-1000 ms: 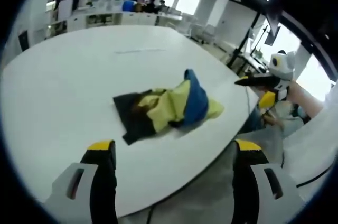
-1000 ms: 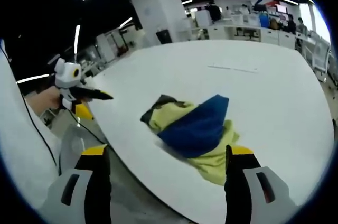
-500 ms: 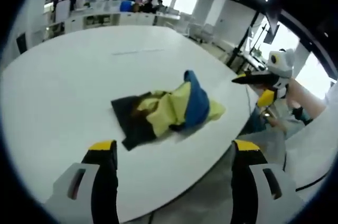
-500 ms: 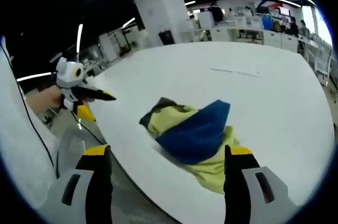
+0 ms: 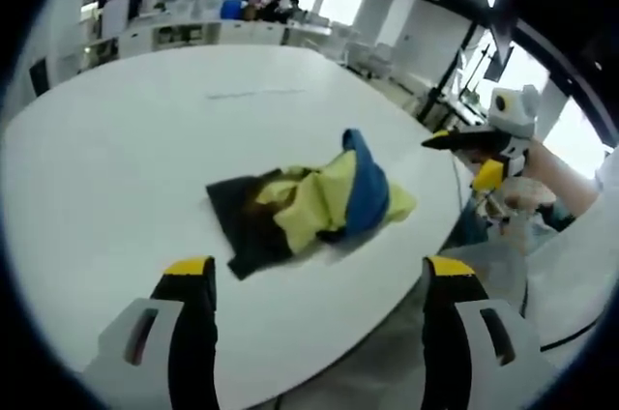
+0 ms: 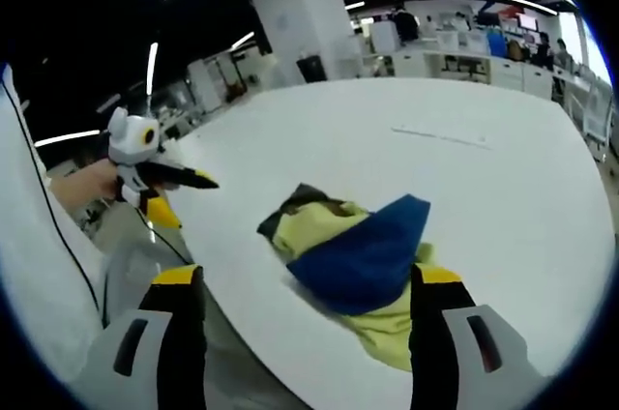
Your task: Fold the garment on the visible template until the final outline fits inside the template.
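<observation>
garment: crumpled heap (image 5: 309, 209) (image 6: 360, 255) on the white counter (image 5: 126, 168) (image 6: 484, 178), near the counter's edge on the person's side; yellow, blue and black cloth bunched together, nothing flattened yet
template: can't make out an outline around the heap; only a faint thin line further back on the counter (image 5: 253, 93) (image 6: 440, 136) (too small to tell if it belongs to the template)
left gripper: (image 5: 309, 279) (image 6: 172, 181) fingers (image 5: 190, 279) spread wide, holding nothing, off the cloth, hanging out past the counter edge
right gripper: (image 6: 305, 284) (image 5: 462, 142) fingers (image 6: 435, 284) also wide apart, empty, out past the counter edge too
bearing from left: garment lies straight ahead between the jaws, black end nearest this side
bearing from right: garment ahead and a bit right of centre, blue flap on top, yellow hem trailing toward the right jaw
long axis: heap runs roughly side to side across the person, black end toward left gripper, yellow/blue end toward right
nearer hand: looks about even; each gripper has its own end (my read, fisheye makes this rough)
step: approach, no grasp yet
next move needs: both grippers in over the edge, one per end, to spread the heap flat before any fold
</observation>
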